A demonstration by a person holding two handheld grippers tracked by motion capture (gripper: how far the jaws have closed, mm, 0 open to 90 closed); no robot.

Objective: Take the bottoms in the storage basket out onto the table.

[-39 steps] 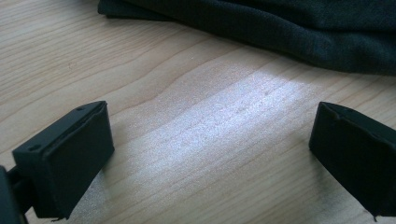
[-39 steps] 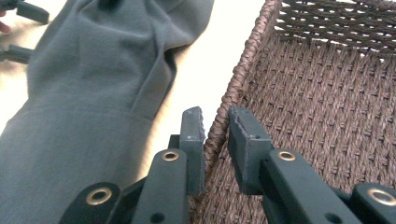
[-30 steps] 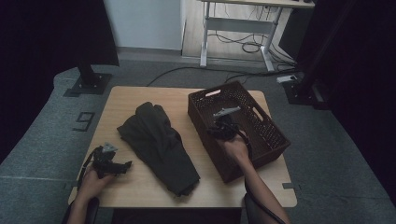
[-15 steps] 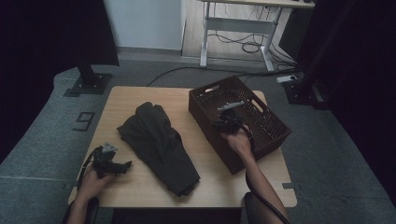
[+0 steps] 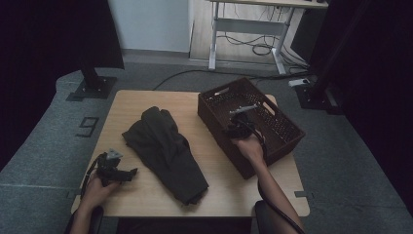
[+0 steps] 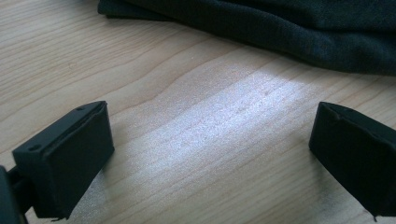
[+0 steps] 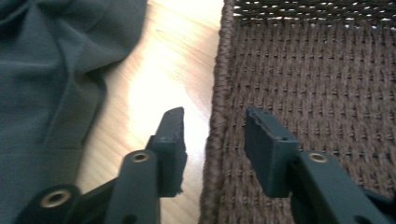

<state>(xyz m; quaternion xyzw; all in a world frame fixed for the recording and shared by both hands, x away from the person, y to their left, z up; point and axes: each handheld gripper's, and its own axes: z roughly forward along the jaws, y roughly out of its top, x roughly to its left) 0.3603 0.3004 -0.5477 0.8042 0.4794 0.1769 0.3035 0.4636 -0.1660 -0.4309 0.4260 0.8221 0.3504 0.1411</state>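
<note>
wooden table (image 5: pixel 146 100) | brown basket (image 5: pixel 285 127): empty | right claw (image 7: pixel 212 128): just opening, astride rim (not pressing) | left claw (image 6: pixel 210 154): apart

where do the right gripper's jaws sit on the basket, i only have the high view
Observer: The right gripper straddles the basket wall that faces the garment, one jaw outside it and one inside.
Operator: gripping it
Observer: No, the jaws have just been opening, with gaps between the pads and the wall.
Operator: and the left one
Observer: The left gripper is wide open over bare table, with the garment ahead of it, untouched.
</note>
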